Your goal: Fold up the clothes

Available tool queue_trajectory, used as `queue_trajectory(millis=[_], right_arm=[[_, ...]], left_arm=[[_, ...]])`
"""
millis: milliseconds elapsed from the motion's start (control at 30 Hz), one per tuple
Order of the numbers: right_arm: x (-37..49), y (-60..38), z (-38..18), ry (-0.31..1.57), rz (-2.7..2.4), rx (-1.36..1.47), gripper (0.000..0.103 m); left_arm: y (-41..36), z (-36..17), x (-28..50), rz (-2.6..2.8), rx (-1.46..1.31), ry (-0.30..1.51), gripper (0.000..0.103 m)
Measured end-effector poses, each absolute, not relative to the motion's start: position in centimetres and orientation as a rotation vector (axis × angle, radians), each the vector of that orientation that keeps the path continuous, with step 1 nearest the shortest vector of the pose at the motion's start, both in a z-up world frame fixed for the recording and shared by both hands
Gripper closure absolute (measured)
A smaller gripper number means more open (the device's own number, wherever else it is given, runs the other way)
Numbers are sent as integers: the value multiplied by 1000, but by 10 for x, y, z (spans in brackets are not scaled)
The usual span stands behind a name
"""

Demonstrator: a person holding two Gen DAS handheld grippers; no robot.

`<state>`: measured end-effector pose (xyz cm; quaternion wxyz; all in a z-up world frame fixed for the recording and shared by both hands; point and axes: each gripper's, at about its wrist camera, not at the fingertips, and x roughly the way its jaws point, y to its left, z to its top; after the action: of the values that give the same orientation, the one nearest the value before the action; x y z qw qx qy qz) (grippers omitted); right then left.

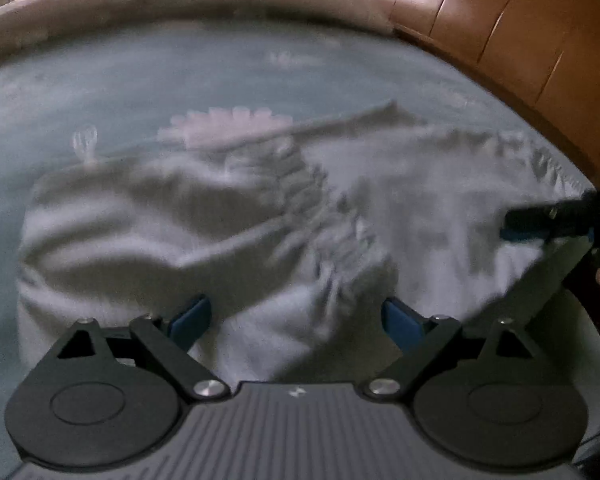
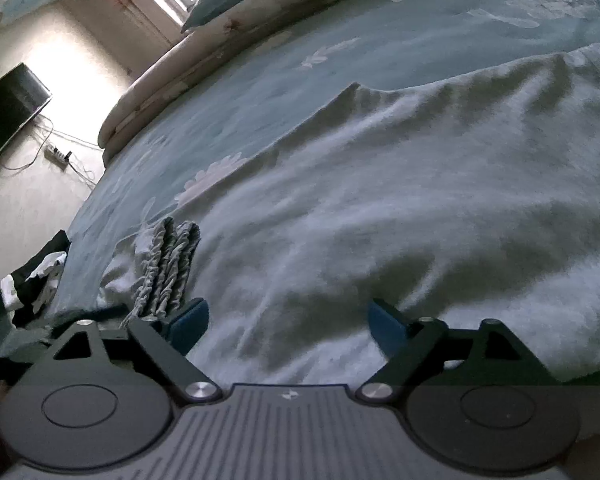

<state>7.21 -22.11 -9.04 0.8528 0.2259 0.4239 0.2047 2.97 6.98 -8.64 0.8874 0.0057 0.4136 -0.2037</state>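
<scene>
You have no readable text, label, brand name or number in either wrist view. The only sign is a small pale emblem (image 1: pixel 295 392) on the ribbed grey housing of your left gripper, and the same emblem (image 2: pixel 289 394) on your right gripper's housing; it is too small to make out as letters.

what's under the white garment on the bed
The teal floral bedsheet shows all around the white garment, which partly covers a pink flower print. Anything else beneath is hidden.
</scene>
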Motion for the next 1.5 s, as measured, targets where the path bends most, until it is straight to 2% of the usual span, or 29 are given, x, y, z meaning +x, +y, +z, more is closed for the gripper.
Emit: queue_trajectory(millis=[200,367,500,567,800,1000,1167,1267,1500], right_arm=[[72,-216,-91,878,462,459,0],[71,-216,-87,880,444,450,0],[67,-231,-87,869,429,447,0],[66,-238,-87,863,421,445,0],[56,-260,-85,846,403,433,1],[67,-243,-61,751,398,305,1],[82,-223,-74,776,423,227,0],[80,-219,-86,788,421,197,0],[45,-232,-70,719,456,206,1]], left_arm=[[65,-77,2,-434,109,871,7],[60,-63,4,-386,165,810,7],[53,-82,12,-370,194,850,7],[51,-94,15,-355,204,877,4],[55,-95,11,-335,183,871,3],[52,-94,11,-313,177,875,1],[53,-94,7,-295,168,870,1],[51,-90,2,-275,193,862,1],[22,-77,-13,-279,354,794,1]])
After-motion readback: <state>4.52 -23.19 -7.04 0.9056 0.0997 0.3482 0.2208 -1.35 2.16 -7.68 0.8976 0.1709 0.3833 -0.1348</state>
